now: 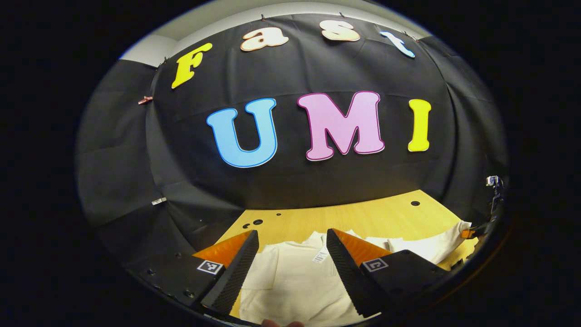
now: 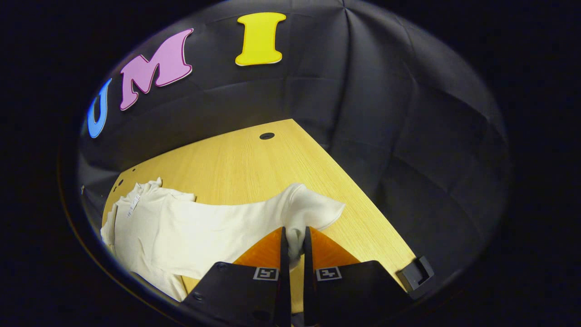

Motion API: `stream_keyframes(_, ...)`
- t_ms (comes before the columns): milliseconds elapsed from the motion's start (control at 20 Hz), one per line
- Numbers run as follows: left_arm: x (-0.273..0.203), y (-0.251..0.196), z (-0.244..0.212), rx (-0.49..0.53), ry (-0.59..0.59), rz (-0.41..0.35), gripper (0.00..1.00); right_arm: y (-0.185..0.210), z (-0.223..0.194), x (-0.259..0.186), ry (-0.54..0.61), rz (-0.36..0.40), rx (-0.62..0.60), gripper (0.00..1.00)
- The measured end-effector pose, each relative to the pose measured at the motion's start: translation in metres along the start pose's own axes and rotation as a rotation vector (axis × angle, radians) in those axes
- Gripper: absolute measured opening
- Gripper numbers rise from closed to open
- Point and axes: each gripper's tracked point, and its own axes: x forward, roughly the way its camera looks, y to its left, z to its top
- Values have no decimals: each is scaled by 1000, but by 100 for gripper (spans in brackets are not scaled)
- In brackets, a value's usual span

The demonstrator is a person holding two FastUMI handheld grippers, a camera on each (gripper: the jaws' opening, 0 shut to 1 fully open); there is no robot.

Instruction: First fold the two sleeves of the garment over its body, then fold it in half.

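Garment (image 1: 295, 281) spread on the wooden table (image 2: 254, 163), first sleeve fold in hand.

My left gripper (image 1: 290, 254) hangs over the shirt's body with its fingers spread wide, holding nothing; the collar lies just ahead between them. My right gripper (image 2: 295, 245) is pinched together on the sleeve (image 2: 313, 211), whose cuff bunches up just ahead of the fingertips, the rest of the cloth trailing off to their left. I judge this the first step; next I should carry that sleeve leftward across the body and release it flat.

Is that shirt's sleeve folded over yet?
Not yet. The sleeve sticks out sideways over the table, pinched in the right gripper.
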Motion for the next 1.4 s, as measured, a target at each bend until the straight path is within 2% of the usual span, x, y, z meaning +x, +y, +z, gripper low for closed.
stream_keyframes(200,14,34,-5,-20,2,-32,96,36,-6,-41,-21,-4,11,15)
stream_keyframes(650,33,101,-24,-65,-1,-84,96,159,22,-95,-107,79,28,15)
stream_keyframes(1050,35,173,-50,-81,28,-49,95,288,13,-85,-97,175,-23,15)
stream_keyframes(1400,41,217,-72,-97,62,-8,95,375,-29,-64,-25,237,-89,15)
